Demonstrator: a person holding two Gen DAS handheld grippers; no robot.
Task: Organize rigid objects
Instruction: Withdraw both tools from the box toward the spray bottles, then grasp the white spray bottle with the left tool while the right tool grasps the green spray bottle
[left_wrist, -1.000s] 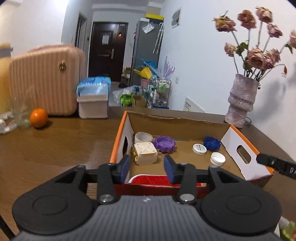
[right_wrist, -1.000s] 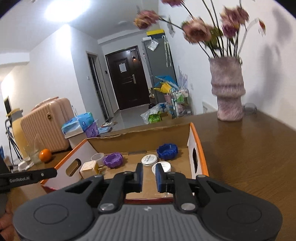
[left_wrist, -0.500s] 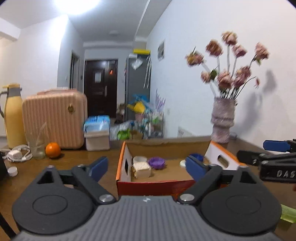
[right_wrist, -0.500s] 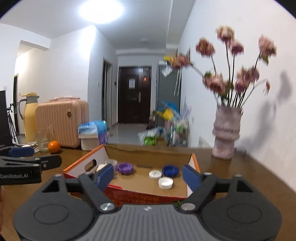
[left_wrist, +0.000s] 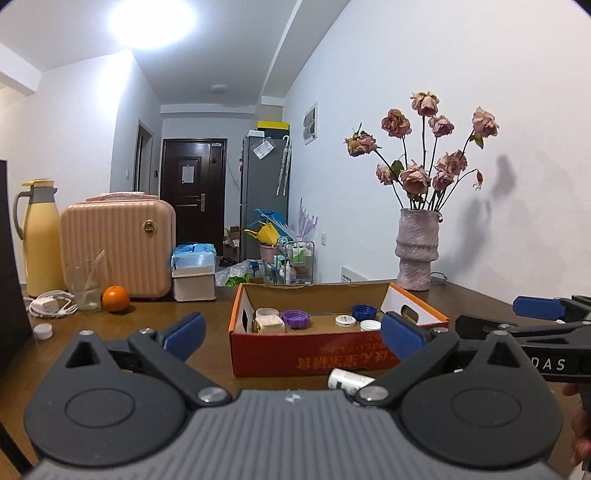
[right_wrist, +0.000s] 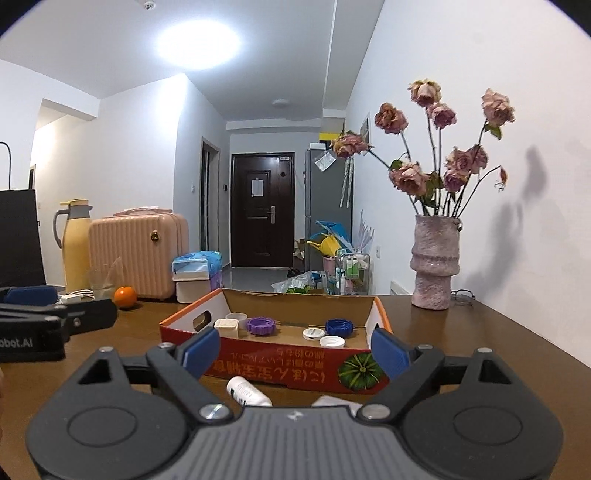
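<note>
A red cardboard box (left_wrist: 332, 356) (right_wrist: 280, 369) sits on the brown table. It holds a purple cap (left_wrist: 295, 318) (right_wrist: 260, 326), a blue cap (left_wrist: 363, 312) (right_wrist: 339, 327), two white caps (left_wrist: 345, 321) (right_wrist: 313, 333), a cream cube (left_wrist: 270, 325) (right_wrist: 226, 328) and a white cup (left_wrist: 266, 312). A small white bottle (left_wrist: 349, 379) (right_wrist: 246, 392) lies on the table in front of the box. My left gripper (left_wrist: 291, 334) and my right gripper (right_wrist: 295, 350) are both open and empty, held back from the box.
A pink vase of dried roses (left_wrist: 416, 254) (right_wrist: 435, 262) stands at the back right. At the back left are an orange (left_wrist: 115, 299), a glass (left_wrist: 85, 286), a pink suitcase (left_wrist: 118, 245), a yellow flask (left_wrist: 38, 240), a tissue box (left_wrist: 194, 271) and a white cap (left_wrist: 43, 331).
Both grippers have pulled back and away from the box and opened wide. The white bottle in front of the box has come into view.
</note>
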